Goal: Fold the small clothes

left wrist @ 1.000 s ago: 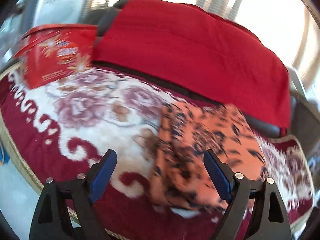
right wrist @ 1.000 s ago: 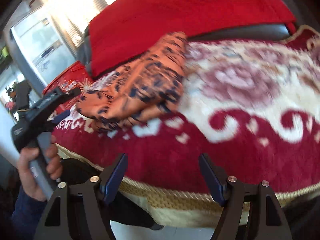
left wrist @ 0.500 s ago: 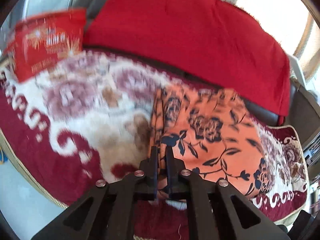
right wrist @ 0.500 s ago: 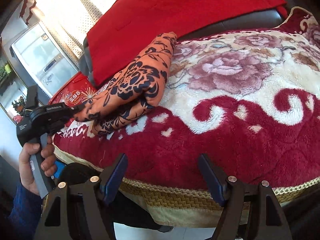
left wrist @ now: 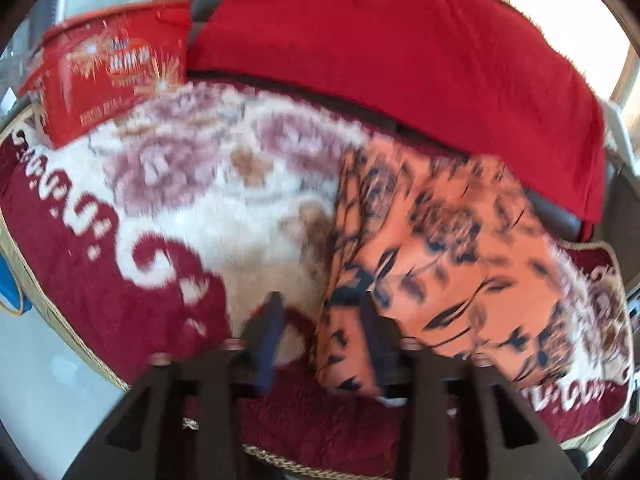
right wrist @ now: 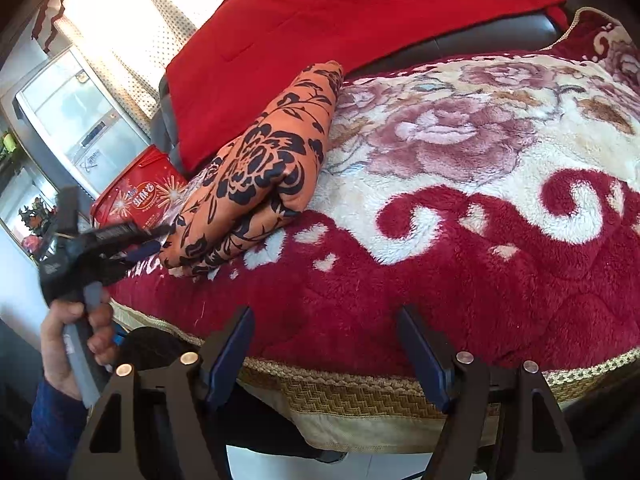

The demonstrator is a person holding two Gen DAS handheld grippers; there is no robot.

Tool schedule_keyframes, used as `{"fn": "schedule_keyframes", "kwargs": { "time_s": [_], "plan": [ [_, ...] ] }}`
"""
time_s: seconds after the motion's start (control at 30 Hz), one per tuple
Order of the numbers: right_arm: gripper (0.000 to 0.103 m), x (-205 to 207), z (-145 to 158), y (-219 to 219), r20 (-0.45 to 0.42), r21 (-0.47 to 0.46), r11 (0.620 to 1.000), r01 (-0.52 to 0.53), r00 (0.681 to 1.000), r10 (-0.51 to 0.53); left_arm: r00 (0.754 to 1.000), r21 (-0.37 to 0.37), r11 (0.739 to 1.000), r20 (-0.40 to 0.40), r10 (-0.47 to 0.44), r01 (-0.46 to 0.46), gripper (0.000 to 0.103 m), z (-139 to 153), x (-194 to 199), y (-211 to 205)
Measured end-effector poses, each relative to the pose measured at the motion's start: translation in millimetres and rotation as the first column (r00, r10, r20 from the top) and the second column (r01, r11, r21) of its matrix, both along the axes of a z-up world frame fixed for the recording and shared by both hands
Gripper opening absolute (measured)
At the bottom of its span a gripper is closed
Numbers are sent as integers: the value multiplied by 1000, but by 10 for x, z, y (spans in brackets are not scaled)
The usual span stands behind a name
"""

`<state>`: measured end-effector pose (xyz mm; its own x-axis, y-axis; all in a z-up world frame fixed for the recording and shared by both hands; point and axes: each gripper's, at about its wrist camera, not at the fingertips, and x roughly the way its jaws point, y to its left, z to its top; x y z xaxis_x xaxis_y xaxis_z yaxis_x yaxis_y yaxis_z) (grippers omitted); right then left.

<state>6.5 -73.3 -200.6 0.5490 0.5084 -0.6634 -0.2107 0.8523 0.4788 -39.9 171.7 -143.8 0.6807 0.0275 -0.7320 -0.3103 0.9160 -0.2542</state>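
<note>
Both left fingers [left wrist: 320, 334] (opening) straddle the folded orange garment's [left wrist: 432, 264] corner, gripping nothing.

The left gripper [left wrist: 320, 332], clamped tight on the near corner of the folded orange floral garment [left wrist: 432, 264] half a second ago, is now opening its jaws, the corner lying loose between them on the blanket's [left wrist: 120, 280] front edge.
</note>
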Motion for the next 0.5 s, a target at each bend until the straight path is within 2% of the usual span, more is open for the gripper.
{"fn": "schedule_keyframes", "kwargs": {
  "time_s": [0.03, 0.13, 0.23, 0.33, 0.37, 0.4, 0.43, 0.47, 0.5],
  "plan": [
    [77, 0, 0, -3, -5, 8, 1000, 3, 1000, -3, 1000, 10, 1000, 28, -2, 2, 58, 67, 2, -11],
    [77, 17, 12, -14, -16, 28, 1000, 5, 1000, -5, 991, 36, 998, 126, -49, 45, 68, 265, 67, -120],
    [77, 28, 28, -14, -25, 32, 999, 5, 1000, -4, 980, 63, 992, 158, -117, 108, 70, 270, 293, -280],
    [77, 18, 51, -22, -34, 26, 1000, 3, 999, -3, 985, 82, 988, 106, -136, 128, 70, 52, 612, -334],
    [77, 17, 59, -32, -35, 26, 1000, 5, 999, -4, 993, 104, 988, 16, -115, 112, 69, -149, 773, -329],
    [77, 20, 73, -45, -37, 27, 1000, 7, 999, -6, 994, 96, 990, -43, -101, 104, 70, -293, 842, -317],
    [77, 34, 100, -71, -39, 31, 999, 12, 999, -10, 993, 60, 993, -59, -101, 104, 72, -430, 870, -270],
    [77, 59, 139, -109, -41, 43, 999, 20, 999, -19, 996, 18, 996, -24, -87, 87, 76, -515, 836, -202],
    [77, 101, 184, -147, -41, 58, 998, 30, 999, -28, 998, -6, 998, -32, -60, 60, 80, -525, 827, -149]
  ]
}}
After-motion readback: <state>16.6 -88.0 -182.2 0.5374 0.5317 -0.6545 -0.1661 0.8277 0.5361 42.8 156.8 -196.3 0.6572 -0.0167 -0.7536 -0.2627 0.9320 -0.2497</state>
